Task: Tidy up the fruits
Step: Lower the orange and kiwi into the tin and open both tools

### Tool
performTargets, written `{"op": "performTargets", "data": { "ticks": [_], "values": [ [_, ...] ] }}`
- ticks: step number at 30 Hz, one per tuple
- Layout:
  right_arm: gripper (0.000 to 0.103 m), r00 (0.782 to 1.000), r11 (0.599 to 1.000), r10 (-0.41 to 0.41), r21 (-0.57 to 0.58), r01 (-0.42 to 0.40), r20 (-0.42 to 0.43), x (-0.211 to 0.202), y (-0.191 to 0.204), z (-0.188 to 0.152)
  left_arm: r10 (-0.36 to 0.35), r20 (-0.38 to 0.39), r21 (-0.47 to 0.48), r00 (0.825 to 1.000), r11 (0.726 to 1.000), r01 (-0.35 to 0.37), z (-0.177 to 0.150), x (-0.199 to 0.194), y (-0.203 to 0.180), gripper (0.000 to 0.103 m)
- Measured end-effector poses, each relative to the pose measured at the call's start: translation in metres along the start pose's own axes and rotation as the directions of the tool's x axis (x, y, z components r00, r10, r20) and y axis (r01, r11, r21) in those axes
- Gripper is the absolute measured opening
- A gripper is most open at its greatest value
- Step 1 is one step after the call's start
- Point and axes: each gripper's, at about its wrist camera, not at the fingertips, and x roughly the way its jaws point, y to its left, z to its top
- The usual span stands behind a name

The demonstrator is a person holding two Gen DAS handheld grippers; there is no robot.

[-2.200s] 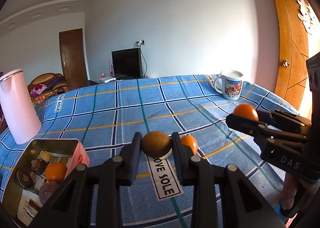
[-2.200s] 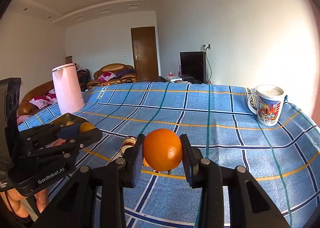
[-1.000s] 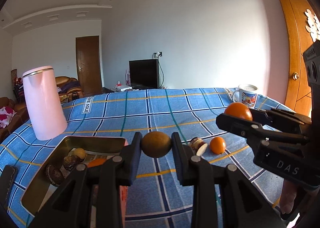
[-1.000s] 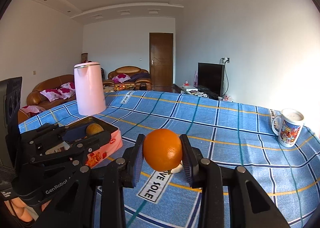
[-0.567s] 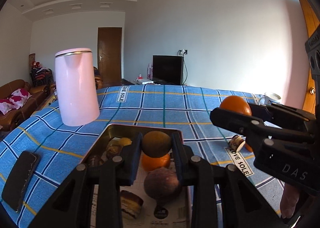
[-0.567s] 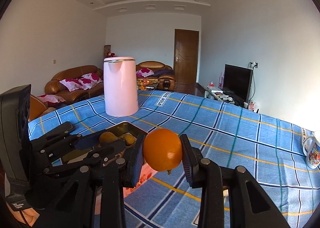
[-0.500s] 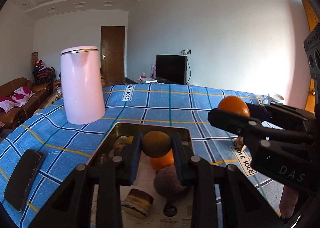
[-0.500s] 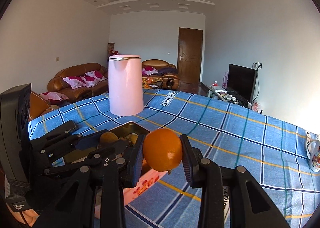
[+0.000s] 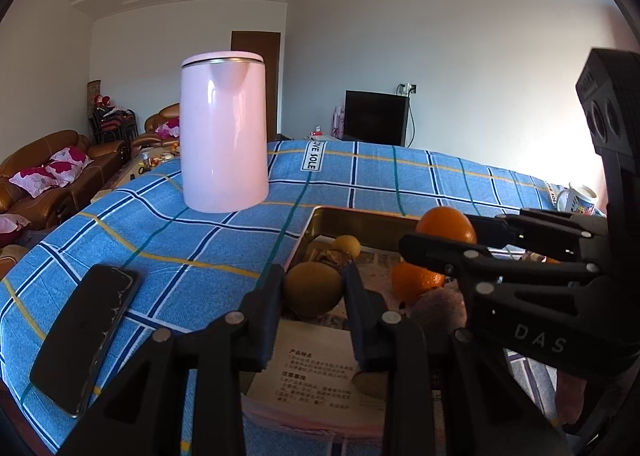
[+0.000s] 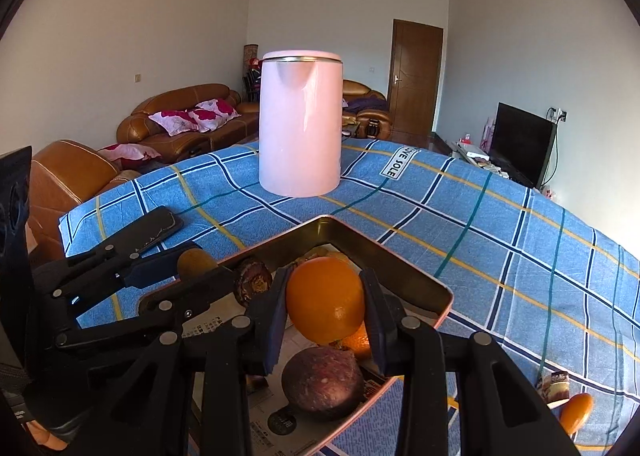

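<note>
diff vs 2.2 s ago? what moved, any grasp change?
Both grippers swung left, from over the open tablecloth to above the metal tin. The left gripper still clamps the brown fruit; the right gripper still clamps the orange. Nothing released. The pink kettle and phone stayed put.

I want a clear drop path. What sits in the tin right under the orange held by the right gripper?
In the right wrist view, a dark purple fruit and another orange lie in the tin beneath the held orange.
</note>
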Motion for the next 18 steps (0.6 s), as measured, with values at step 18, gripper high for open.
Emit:
{"op": "performTargets", "data": {
  "ticks": [18],
  "values": [
    [0.043, 0.990, 0.999, 0.045, 0.004, -0.045, -0.134, 0.034, 0.009, -0.007, 0.044, -0.022, 0.028, 0.999, 0.999, -0.044, -0.007, 0.000, 0.004, 0.034]
  ]
}}
